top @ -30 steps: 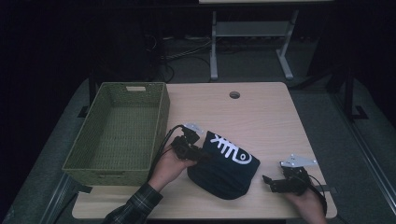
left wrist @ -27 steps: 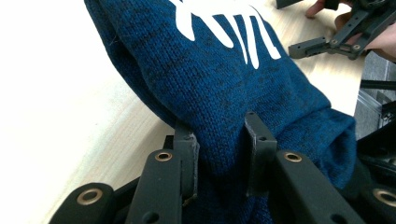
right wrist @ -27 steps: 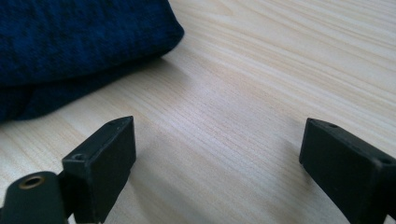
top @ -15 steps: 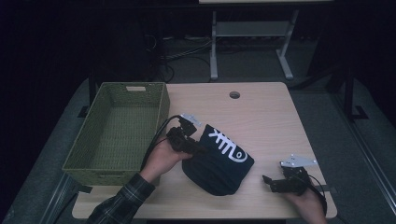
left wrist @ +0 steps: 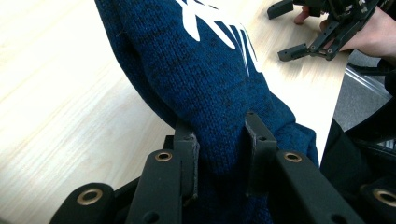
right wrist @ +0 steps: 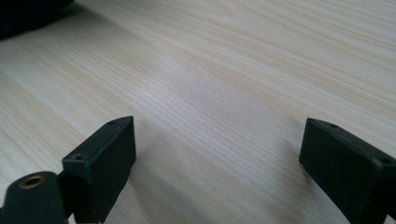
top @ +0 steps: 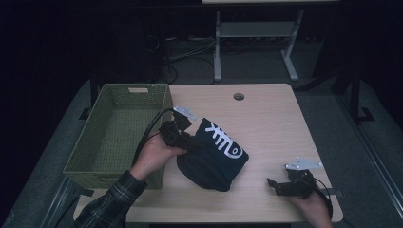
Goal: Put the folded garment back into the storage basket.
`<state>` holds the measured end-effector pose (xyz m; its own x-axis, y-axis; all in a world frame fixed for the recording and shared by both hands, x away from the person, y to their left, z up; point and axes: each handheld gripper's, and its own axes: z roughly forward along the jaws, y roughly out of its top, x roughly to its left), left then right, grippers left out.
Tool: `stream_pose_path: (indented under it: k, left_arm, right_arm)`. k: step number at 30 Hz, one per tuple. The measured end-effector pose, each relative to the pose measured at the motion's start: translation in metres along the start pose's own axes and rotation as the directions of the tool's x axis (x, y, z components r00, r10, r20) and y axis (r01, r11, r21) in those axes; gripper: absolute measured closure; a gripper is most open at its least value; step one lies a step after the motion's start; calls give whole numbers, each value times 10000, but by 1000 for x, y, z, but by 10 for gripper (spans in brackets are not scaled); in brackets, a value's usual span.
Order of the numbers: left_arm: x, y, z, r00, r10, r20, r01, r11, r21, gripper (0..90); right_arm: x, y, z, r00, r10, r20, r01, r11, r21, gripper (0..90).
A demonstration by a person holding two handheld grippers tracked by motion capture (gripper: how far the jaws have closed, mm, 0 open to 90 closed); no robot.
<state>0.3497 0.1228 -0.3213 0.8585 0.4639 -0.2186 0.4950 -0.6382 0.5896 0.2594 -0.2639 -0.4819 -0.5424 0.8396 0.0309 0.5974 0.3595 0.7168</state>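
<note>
While the right gripper (top: 274, 185) is resting wide open and empty near the table's (top: 275, 123) front edge, the left gripper (left wrist: 219, 140) is pinching a fold of the blue sweater (top: 214, 154) beside the basket (top: 119, 128).

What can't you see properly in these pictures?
- Blue knitted cloth: the white print is cut off by the top edge of the left gripper view, and too small to read in the high view.
- Left gripper: its pads are sunk in the cloth's folds.
- Green basket: in the high view its near wall hides the floor's front strip.
- Right gripper: its body lies below that view's bottom edge.
</note>
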Motion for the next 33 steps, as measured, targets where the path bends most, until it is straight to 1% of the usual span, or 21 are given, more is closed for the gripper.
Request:
stream_pose_path:
  k: [8, 16, 17, 22, 30, 31, 33]
  left_arm:
    - [5, 0, -25, 9998, -65, -183, 62, 9999, -122, 716]
    - [11, -1, -50, 9991, -302, -287, 292, 9990, -347, 717]
    - [12, -1, -53, 9992, -250, -320, 239, 9991, -354, 716]
    - [13, -1, -68, 9984, -396, -404, 378, 9983, -444, 716]
    - [17, -3, -91, 9969, -450, -644, 412, 9974, -587, 716]
    - [17, -4, -95, 9965, -529, -655, 487, 9967, -645, 717]
    - [17, -5, -101, 9960, -557, -706, 507, 9962, -706, 717]
  right_arm:
    - [0, 0, 0, 10000, -3, 3, 3, 10000, -6, 106]
    - [0, 0, 0, 10000, 17, 23, -17, 10000, -11, 108]
    - [0, 0, 0, 10000, 16, 21, -16, 10000, -13, 109]
    - [0, 0, 0, 10000, 23, 24, -23, 10000, -13, 109]
    - [0, 0, 0, 10000, 34, 35, -33, 10000, -14, 110]
    - [0, 0, 0, 10000, 34, 36, -34, 10000, -15, 110]
    - [0, 0, 0, 10000, 35, 36, -35, 10000, -16, 109]
